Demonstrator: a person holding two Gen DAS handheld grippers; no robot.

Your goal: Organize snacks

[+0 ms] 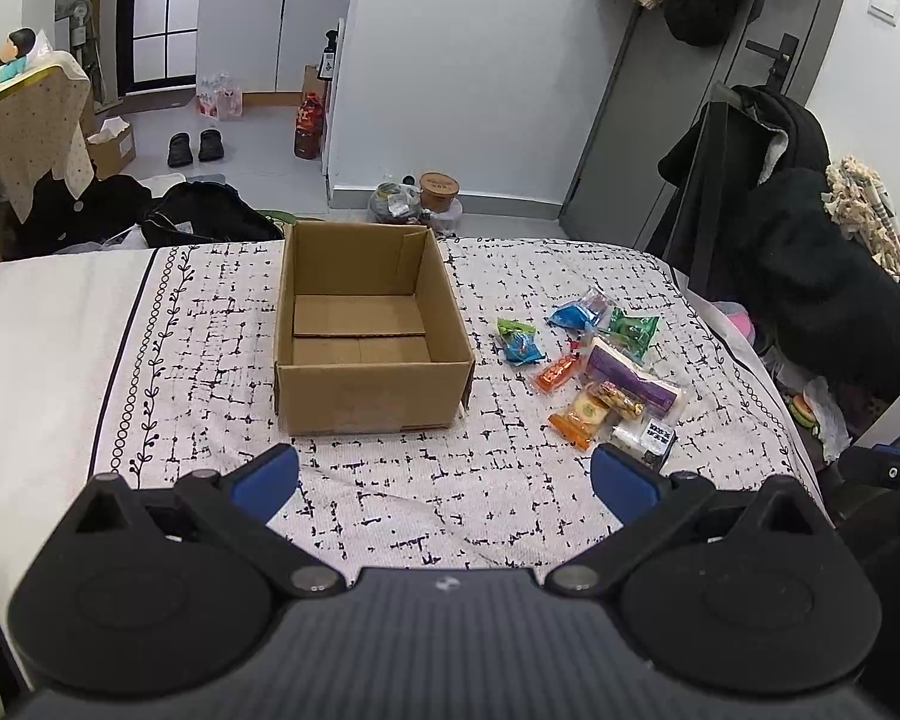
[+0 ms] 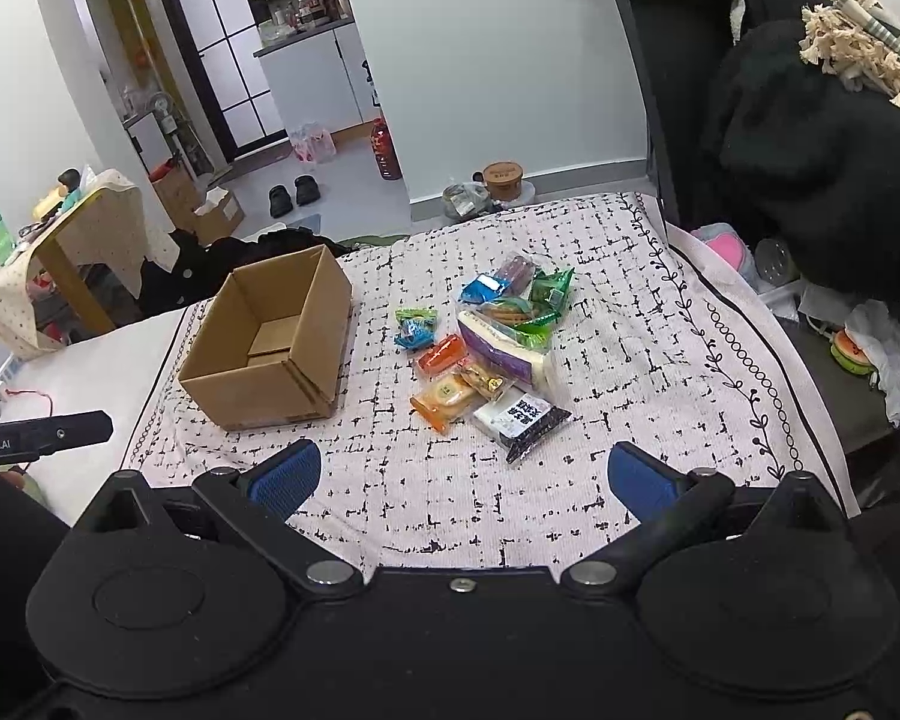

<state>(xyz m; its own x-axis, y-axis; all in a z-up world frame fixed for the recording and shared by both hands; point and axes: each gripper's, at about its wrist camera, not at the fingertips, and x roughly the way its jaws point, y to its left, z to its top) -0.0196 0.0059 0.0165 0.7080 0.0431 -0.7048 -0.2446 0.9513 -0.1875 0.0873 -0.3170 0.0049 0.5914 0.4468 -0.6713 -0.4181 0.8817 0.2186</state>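
Now both grippers, left gripper (image 1: 444,483) and right gripper (image 2: 463,477), wide, empty; right takes black-white packet (image 2: 522,420) at 12 o'clock, drops into cardboard box (image 2: 258,387) at 10.

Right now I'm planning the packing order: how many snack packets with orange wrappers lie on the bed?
2. A small orange packet lies beside the purple-and-white pack; a larger orange-edged packet lies nearer the grippers, left of the black-and-white packet. Others may hide under the pile.
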